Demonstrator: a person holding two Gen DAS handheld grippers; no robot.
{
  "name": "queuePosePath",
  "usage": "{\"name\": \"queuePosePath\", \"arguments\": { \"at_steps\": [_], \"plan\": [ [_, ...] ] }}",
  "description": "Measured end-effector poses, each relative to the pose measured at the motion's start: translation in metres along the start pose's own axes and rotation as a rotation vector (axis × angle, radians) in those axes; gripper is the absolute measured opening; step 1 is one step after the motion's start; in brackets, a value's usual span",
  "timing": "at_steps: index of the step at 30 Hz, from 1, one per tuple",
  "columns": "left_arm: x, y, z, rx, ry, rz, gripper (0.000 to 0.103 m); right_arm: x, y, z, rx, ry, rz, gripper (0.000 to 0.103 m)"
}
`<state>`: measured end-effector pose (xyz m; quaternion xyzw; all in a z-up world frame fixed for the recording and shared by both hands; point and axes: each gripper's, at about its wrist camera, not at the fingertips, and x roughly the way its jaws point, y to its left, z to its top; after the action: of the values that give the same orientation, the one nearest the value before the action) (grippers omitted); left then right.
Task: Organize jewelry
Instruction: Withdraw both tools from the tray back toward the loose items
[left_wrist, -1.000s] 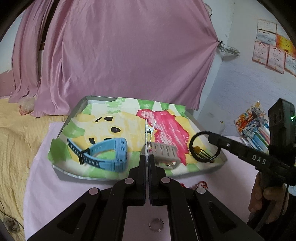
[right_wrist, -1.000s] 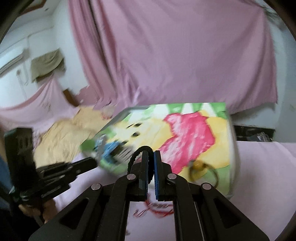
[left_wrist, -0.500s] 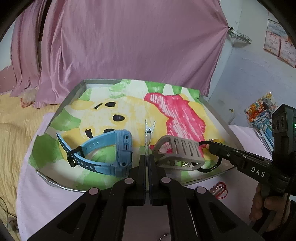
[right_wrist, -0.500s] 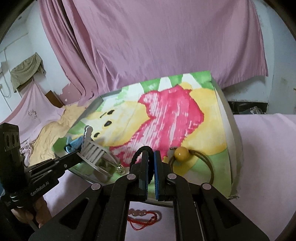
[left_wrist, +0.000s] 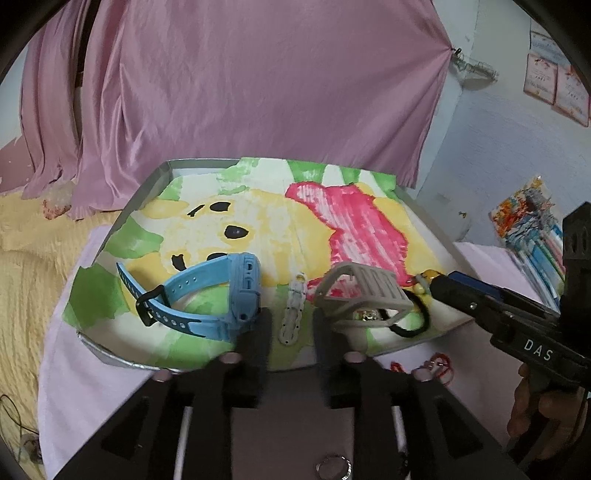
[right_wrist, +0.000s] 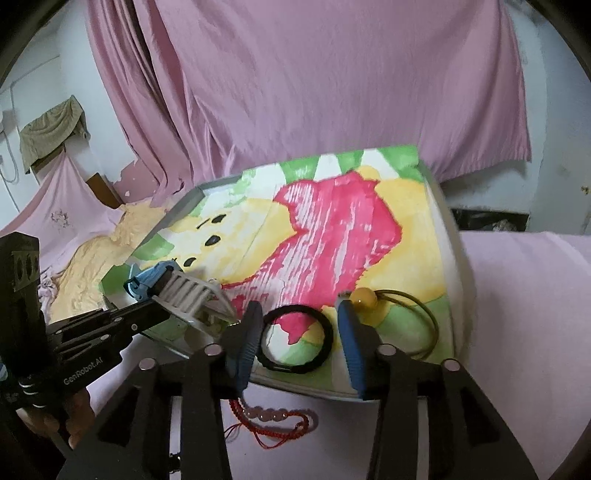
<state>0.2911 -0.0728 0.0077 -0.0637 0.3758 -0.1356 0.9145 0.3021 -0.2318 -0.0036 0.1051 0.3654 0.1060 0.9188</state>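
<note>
Jewelry left off the tray (right_wrist: 452, 254), a red cord bracelet (right_wrist: 273, 417), lies just under the parted, empty right tool (right_wrist: 295, 332), nearer than the parted, empty left tool (left_wrist: 288, 328).

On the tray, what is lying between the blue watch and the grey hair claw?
A small white hair clip lies between the blue watch and the grey claw, lengthwise on the tray. The left wrist view shows it.

Pink curtain (left_wrist: 258, 92) drapes before a white wall (left_wrist: 498, 147)
</note>
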Motion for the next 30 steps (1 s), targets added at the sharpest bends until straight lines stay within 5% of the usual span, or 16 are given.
{"name": "queuePosePath", "arguments": {
  "at_steps": [6,12,16,30],
  "plan": [
    [-0.023,-0.004,-0.009,-0.006,-0.068,-0.018,0.052,-0.032,-0.003,-0.005,0.0,-0.103,-0.04,0.04],
    [-0.053,-0.001,-0.023,-0.056,-0.172,-0.013,0.086,-0.068,-0.003,-0.019,0.003,-0.224,-0.067,0.063],
    [-0.08,0.004,-0.036,-0.092,-0.275,0.012,0.102,-0.092,0.0,-0.032,0.003,-0.296,-0.092,0.09],
    [-0.146,-0.005,-0.093,0.003,-0.465,0.102,0.103,-0.16,0.022,-0.096,-0.051,-0.486,-0.122,0.099]
  ]
}}
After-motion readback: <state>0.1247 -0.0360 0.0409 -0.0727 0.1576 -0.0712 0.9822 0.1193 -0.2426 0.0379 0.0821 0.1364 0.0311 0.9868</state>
